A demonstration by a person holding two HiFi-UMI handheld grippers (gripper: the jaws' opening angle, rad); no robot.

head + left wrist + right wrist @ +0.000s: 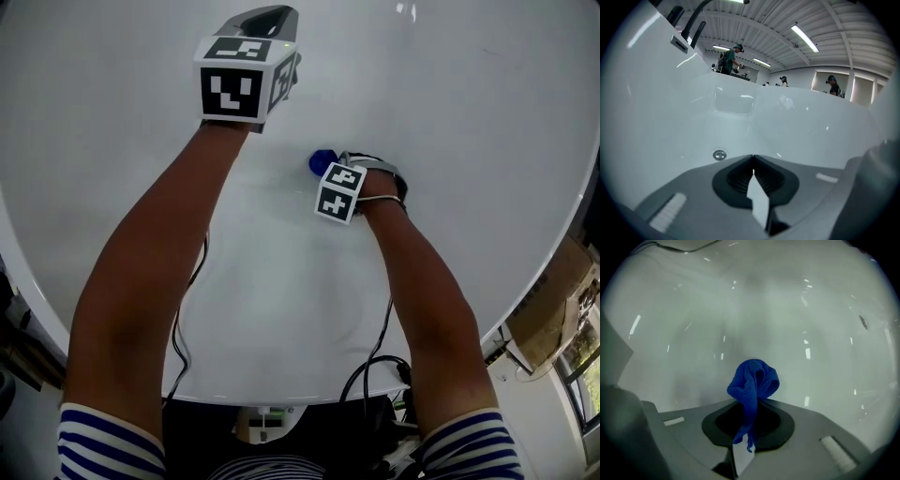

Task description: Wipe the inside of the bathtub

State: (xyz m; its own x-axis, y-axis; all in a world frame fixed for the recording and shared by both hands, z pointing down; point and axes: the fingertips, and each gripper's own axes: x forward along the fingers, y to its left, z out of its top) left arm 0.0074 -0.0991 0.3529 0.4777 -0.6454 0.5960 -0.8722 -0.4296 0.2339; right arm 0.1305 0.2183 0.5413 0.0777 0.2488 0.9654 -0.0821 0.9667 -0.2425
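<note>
The white bathtub point(450, 112) fills the head view, and both arms reach down into it. My right gripper point(330, 167) is shut on a bunched blue cloth point(322, 161), low against the tub's inner surface. In the right gripper view the blue cloth point(753, 383) sticks out past the closed jaws, close to the white tub wall point(754, 310). My left gripper point(267, 19) is held higher and farther away, shut with nothing in it. In the left gripper view its jaws meet at the tip point(753, 157), above the tub floor.
A round metal drain point(719, 154) sits in the tub floor. A dark faucet point(691, 21) stands on the far rim. Several people stand in the hall beyond the tub. Black cables point(375, 375) hang over the near rim. Cardboard boxes point(562, 300) lie outside at right.
</note>
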